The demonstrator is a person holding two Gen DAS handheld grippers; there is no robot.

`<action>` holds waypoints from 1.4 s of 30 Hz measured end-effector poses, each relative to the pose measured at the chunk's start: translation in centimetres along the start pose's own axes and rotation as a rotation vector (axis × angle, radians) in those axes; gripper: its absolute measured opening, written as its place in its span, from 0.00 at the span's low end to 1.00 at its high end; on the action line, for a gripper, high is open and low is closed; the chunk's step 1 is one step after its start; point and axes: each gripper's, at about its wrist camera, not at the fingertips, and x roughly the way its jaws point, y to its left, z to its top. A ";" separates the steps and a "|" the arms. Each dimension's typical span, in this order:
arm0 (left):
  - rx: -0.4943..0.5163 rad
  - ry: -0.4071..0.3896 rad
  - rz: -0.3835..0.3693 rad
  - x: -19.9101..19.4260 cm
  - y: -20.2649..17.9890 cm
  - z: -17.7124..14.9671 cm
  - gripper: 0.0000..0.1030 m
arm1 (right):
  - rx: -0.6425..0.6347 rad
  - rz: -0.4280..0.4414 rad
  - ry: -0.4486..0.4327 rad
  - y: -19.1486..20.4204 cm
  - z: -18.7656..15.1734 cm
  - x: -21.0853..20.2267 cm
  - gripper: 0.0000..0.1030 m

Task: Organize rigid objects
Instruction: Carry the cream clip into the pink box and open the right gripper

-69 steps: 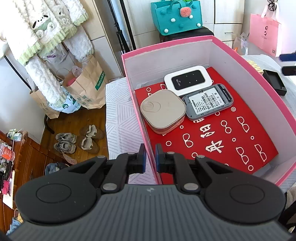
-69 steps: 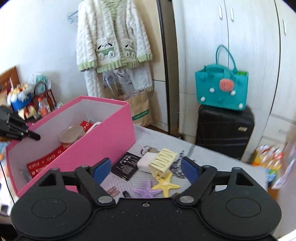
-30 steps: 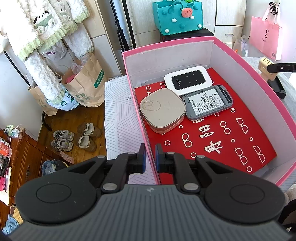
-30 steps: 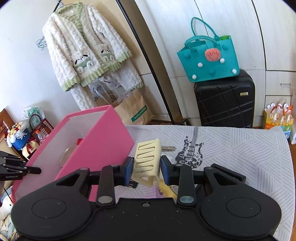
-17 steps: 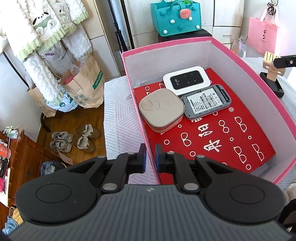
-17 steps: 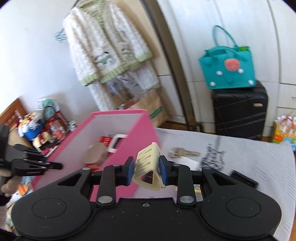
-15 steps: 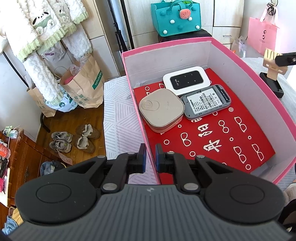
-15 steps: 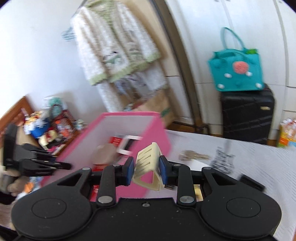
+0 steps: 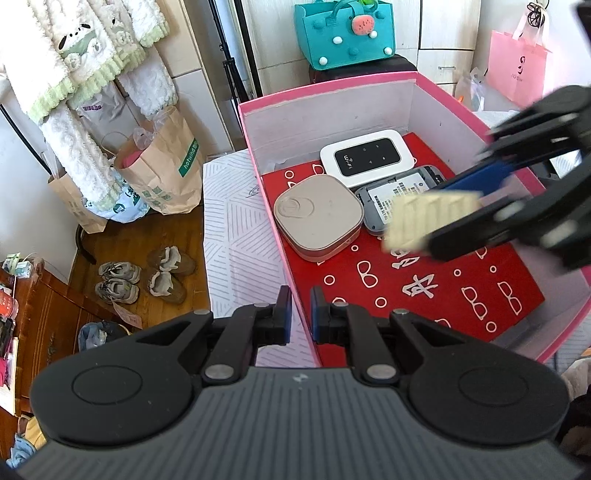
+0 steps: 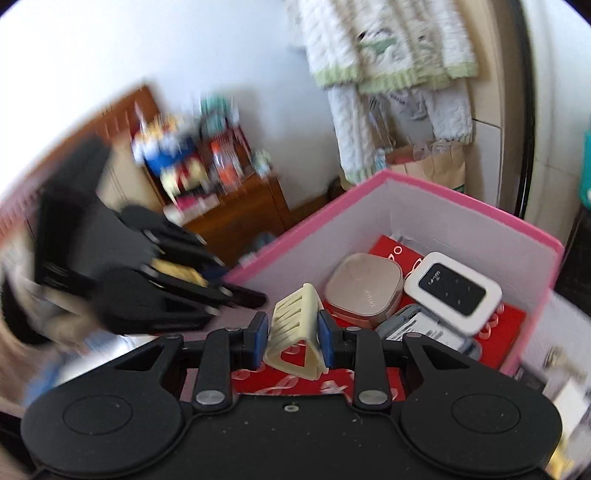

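Observation:
An open pink box (image 9: 258, 155) with a red patterned lining holds a white wifi router (image 9: 365, 157), a beige square case (image 9: 317, 218) and a grey device (image 9: 391, 194) lying face down. My left gripper (image 9: 300, 314) is shut on the box's near-left wall. From the right, my right gripper (image 9: 436, 218) reaches over the box interior, shut on a cream hair claw clip (image 9: 424, 218). In the right wrist view the clip (image 10: 295, 332) sits between the blue pads above the red lining, with the blurred left gripper (image 10: 240, 291) at the box's (image 10: 461, 206) left corner.
The box stands on a white striped cloth (image 9: 236, 236). Shoes (image 9: 147, 273) and paper bags (image 9: 162, 166) are on the wooden floor to the left. Behind are a teal bag (image 9: 343, 33) on a black suitcase and a pink bag (image 9: 513, 70).
My right gripper has swung the clip from above the table beside the box to over the box interior, rolling as it went. The left gripper has stayed on the box wall.

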 end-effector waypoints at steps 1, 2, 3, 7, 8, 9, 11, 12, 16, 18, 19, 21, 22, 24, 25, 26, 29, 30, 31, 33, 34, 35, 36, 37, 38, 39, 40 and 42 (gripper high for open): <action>-0.001 -0.003 -0.001 0.0 0.0 -0.1 0.09 | -0.030 -0.015 0.032 0.2 0.4 0.9 0.33; -0.003 -0.005 -0.003 0.0 0.1 -0.1 0.09 | -0.058 -0.039 0.060 0.2 0.5 1.7 0.33; -0.007 -0.005 -0.007 0.0 0.2 -0.1 0.09 | -0.099 -0.070 0.085 0.5 0.7 2.4 0.33; -0.013 -0.011 -0.016 0.0 0.4 -0.1 0.09 | -0.229 -0.158 0.160 1.8 1.1 4.0 0.32; -0.012 -0.011 -0.017 0.0 0.5 -0.2 0.09 | -0.251 -0.164 0.178 2.0 1.2 4.3 0.32; -0.011 -0.012 -0.018 -0.1 0.5 -0.2 0.09 | -0.265 -0.167 0.195 2.1 1.3 4.6 0.31; -0.009 -0.012 -0.020 -0.1 0.5 -0.2 0.09 | -0.283 -0.173 0.221 2.5 1.3 5.0 0.25; -0.008 -0.013 -0.021 -0.1 0.5 -0.3 0.09 | -0.295 -0.177 0.234 2.6 1.3 5.3 0.21; -0.012 -0.016 -0.027 -0.2 0.6 -0.3 0.09 | -0.314 -0.185 0.259 3.2 1.1 5.8 0.19; -0.014 -0.018 -0.029 -0.2 0.7 -0.4 0.09 | -0.307 -0.180 0.261 3.2 1.2 5.9 0.19; -0.015 -0.019 -0.029 -0.2 0.7 -0.4 0.09 | -0.296 -0.179 0.257 3.1 1.3 5.8 0.19; -0.017 -0.021 -0.030 -0.2 0.7 -0.4 0.09 | -0.271 -0.145 0.234 2.9 1.4 5.0 0.20; -0.017 -0.021 -0.031 -0.2 0.7 -0.4 0.09 | -0.243 -0.111 0.221 2.6 1.5 4.6 0.24; -0.015 -0.022 -0.030 -0.2 0.7 -0.4 0.10 | -0.164 -0.045 0.195 2.1 1.7 3.3 0.32; -0.015 -0.022 -0.031 -0.2 0.7 -0.4 0.10 | -0.139 -0.021 0.174 2.0 1.7 2.4 0.33; -0.016 -0.022 -0.031 -0.2 0.7 -0.4 0.10 | -0.117 -0.005 0.151 1.7 1.8 1.7 0.33; -0.016 -0.023 -0.031 -0.2 0.7 -0.4 0.10 | -0.049 0.028 0.082 1.2 1.6 -1.5 0.34; -0.016 -0.024 -0.032 -0.2 0.7 -0.4 0.10 | -0.027 0.035 0.060 1.0 1.4 -2.4 0.34; -0.017 -0.025 -0.033 -0.2 0.7 -0.4 0.10 | -0.003 0.037 0.038 0.9 1.3 -3.3 0.34; -0.017 -0.026 -0.033 -0.1 0.7 -0.4 0.10 | 0.042 0.030 -0.003 0.2 0.8 -5.4 0.35; -0.018 -0.027 -0.034 -0.1 0.7 -0.4 0.10 | 0.063 0.024 -0.021 -0.2 0.4 -6.4 0.35; -0.018 -0.028 -0.034 -0.1 0.7 -0.4 0.10 | 0.084 0.017 -0.038 -0.5 0.0 -7.6 0.35; -0.017 -0.028 -0.034 -0.1 0.7 -0.5 0.10 | 0.103 0.006 -0.053 -0.9 -0.4 -8.6 0.36; -0.018 -0.029 -0.035 -0.1 0.7 -0.5 0.10 | 0.119 -0.012 -0.066 -1.4 -0.8 -9.5 0.37; -0.018 -0.030 -0.035 -0.1 0.7 -0.5 0.10 | 0.132 -0.040 -0.078 -1.7 -1.3 -10.6 0.38; -0.018 -0.029 -0.035 -0.1 0.7 -0.5 0.10 | 0.146 -0.074 -0.088 -2.0 -2.0 -11.6 0.39; -0.020 -0.031 -0.036 -0.1 0.7 -0.4 0.10 | 0.160 -0.102 -0.094 -2.4 -2.4 -12.2 0.39; -0.022 -0.032 -0.037 -0.2 0.7 -0.5 0.10 | 0.194 -0.151 -0.105 -3.2 -3.8 -13.7 0.39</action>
